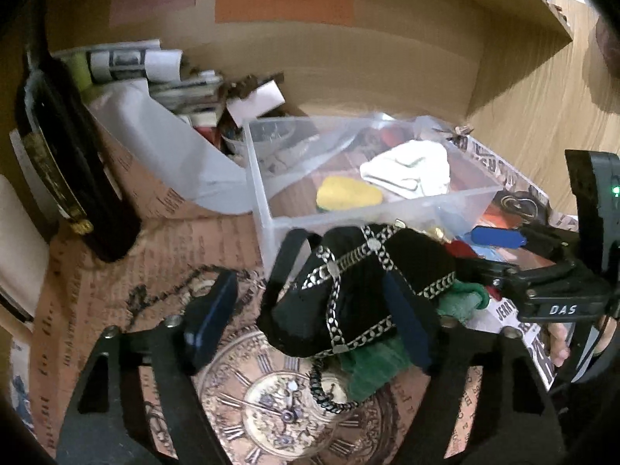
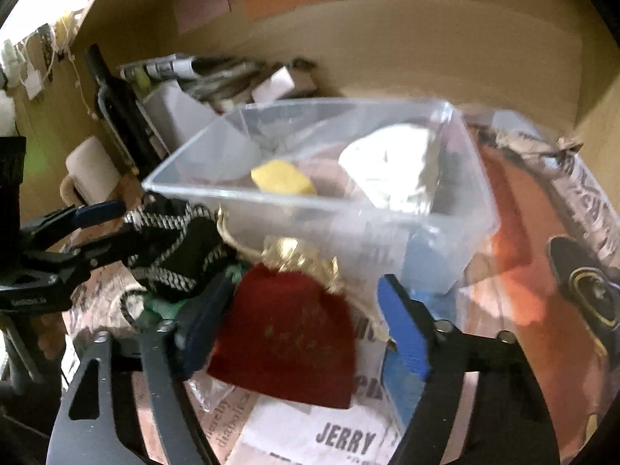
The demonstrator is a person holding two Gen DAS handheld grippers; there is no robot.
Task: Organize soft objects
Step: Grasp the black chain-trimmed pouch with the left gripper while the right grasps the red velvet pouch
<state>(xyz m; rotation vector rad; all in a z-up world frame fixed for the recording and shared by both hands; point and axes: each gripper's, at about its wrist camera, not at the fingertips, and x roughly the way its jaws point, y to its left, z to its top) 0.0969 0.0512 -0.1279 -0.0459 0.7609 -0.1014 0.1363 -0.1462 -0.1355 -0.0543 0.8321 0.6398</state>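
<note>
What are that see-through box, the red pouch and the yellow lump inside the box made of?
The box looks like clear hard plastic: glossy, and its contents show through the walls. The red pouch seems soft matte cloth, maybe velvet, with a shiny gold gathered top. The yellow lump looks like sponge or foam, dull and rounded, though blur leaves that open.

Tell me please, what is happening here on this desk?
A person sorts soft things into a clear plastic box, where a yellow sponge and a white cloth already lie. The left gripper, open, straddles a black pouch. The right gripper, open, frames a red pouch.
</note>
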